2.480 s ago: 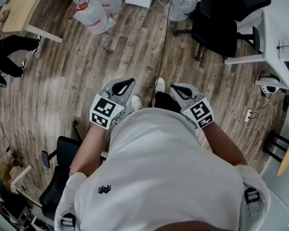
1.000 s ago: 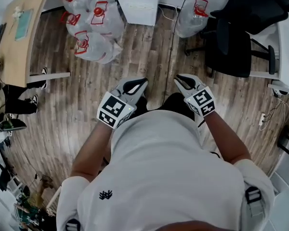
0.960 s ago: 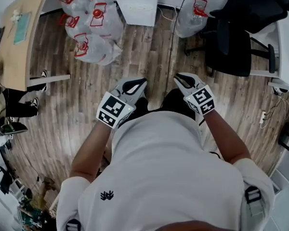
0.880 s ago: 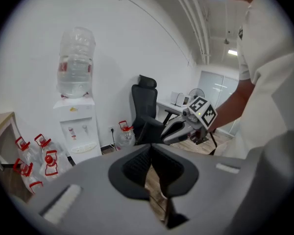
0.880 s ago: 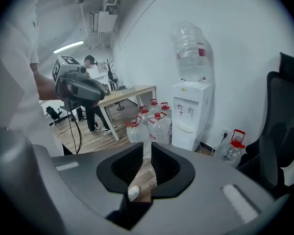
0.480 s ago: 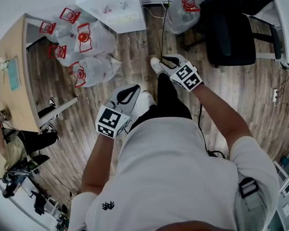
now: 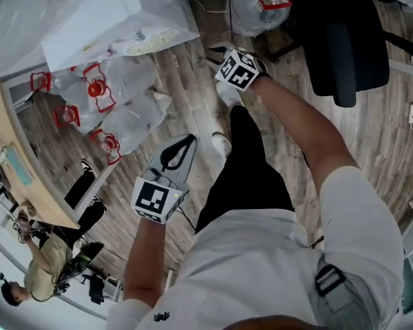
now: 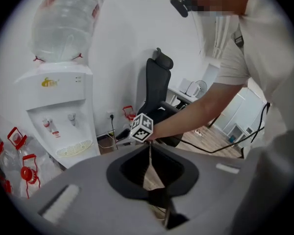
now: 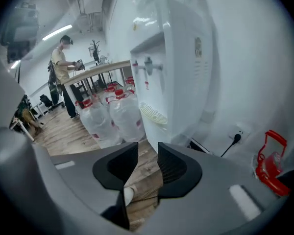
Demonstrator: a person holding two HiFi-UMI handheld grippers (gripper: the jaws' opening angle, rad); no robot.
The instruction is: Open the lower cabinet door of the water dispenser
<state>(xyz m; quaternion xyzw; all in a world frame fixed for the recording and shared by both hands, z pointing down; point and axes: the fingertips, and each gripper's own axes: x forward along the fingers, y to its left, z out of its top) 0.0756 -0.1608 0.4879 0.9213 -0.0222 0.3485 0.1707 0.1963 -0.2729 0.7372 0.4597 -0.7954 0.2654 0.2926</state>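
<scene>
Plainly the right gripper (image 7: 212, 49) leads, jaws part open with nothing between them (they have just been opening), aimed low at the white water dispenser (image 7: 103, 26). Its lower cabinet door lies beneath the drip grille (image 9: 153, 112), apparently closed. The left gripper (image 7: 184, 143) hangs back, jaws together, empty. A hasty reach could knock the front panel or slip off the door's edge, and the water bottles (image 7: 124, 81) crowd one side.

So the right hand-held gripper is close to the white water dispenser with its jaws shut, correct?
Not shut. The right gripper view shows the right hand-held gripper with its jaws apart, just opened wider, nothing between them. It is close to the white water dispenser.
</scene>
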